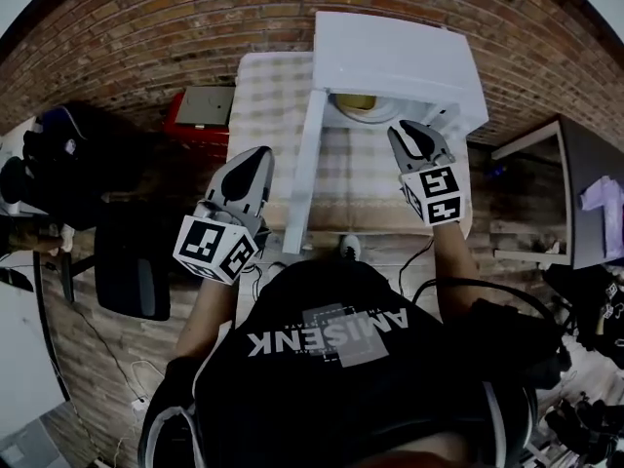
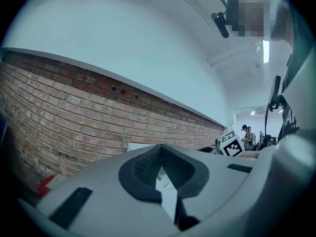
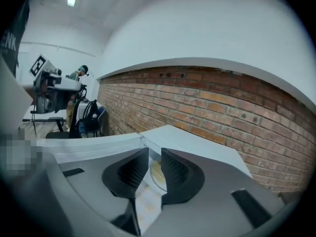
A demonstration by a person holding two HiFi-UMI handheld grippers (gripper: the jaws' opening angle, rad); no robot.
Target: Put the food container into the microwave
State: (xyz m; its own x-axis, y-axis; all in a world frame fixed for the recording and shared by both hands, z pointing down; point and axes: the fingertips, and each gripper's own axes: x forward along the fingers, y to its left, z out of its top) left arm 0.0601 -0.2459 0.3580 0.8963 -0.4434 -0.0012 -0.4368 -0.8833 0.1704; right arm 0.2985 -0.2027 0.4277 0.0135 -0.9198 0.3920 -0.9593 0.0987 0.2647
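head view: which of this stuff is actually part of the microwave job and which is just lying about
Part of the job:
- microwave
- its open door
- food container, already inside
- left tool, beside the door
- right tool, at the opening

Just lying about:
- red box left of the microwave
- black chair
- dark desk at far right

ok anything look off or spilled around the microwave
Nothing stands out. The microwave is on the table with its door open, the food container sits inside it, and no spill shows on the checked cloth.
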